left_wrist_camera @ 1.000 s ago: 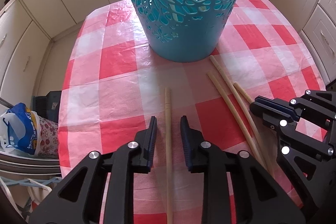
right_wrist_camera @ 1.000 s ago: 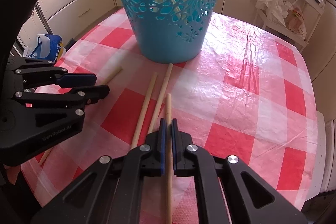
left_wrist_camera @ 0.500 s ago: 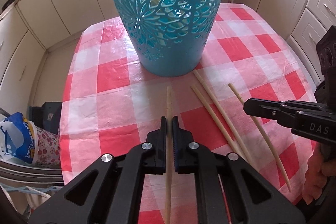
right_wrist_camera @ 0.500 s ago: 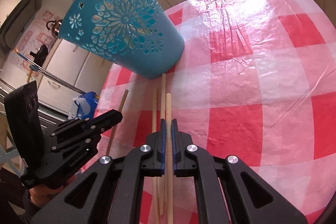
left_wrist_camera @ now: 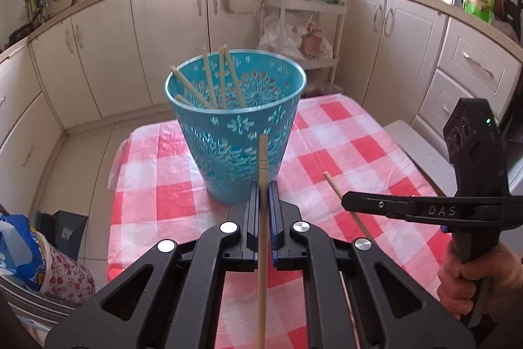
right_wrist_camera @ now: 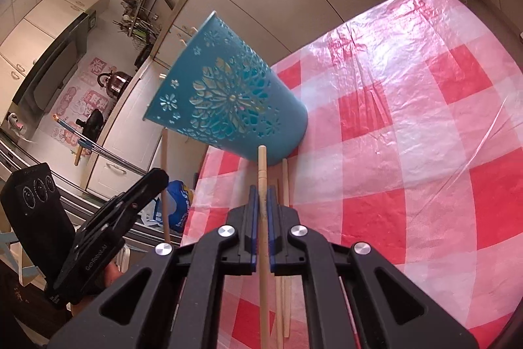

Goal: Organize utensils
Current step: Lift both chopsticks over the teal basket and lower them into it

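Your bench [left_wrist_camera: 343,152] wears a red-and-white checked plastic cloth [right_wrist_camera: 408,120], wrinkled and glossy. On it stands a teal cut-out basket [left_wrist_camera: 235,133], upright, toward the far edge. Just in front of the basket's base, two loose chopsticks [right_wrist_camera: 285,185] lie side by side on the cloth, pointing at it.

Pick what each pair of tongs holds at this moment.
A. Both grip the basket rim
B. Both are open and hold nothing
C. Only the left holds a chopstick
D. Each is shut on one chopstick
D. The left tongs are shut on a chopstick, the right tongs on another chopstick; both are lifted near the basket.
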A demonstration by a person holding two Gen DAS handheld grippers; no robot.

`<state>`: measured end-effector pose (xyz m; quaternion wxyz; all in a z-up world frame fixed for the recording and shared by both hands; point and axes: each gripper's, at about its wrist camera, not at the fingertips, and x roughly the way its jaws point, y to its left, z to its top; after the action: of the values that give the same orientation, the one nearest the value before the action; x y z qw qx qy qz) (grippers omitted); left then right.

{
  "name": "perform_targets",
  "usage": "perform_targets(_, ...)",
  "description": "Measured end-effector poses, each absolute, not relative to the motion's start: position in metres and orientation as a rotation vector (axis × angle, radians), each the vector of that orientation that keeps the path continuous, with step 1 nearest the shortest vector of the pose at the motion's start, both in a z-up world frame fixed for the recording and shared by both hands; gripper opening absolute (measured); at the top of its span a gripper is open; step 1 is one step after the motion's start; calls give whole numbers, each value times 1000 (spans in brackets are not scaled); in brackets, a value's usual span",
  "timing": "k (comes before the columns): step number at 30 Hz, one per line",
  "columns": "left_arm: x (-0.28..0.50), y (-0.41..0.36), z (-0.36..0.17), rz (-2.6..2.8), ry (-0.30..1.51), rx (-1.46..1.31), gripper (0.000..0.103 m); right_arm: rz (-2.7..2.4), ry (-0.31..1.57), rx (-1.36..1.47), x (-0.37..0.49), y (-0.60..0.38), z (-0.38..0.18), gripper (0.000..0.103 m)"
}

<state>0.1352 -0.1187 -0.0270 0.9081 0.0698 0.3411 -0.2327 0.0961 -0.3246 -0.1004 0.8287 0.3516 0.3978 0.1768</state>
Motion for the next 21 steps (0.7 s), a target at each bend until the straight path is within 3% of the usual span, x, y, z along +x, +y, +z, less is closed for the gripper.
perform_targets(11, 161, -82, 66, -483, 348, -191, 5, 375, 731, 737, 87, -341, -70, 6)
perform_targets(21, 197, -84, 98, -338, 130, -307, 5, 368, 709, 743, 85, -347, -66, 6)
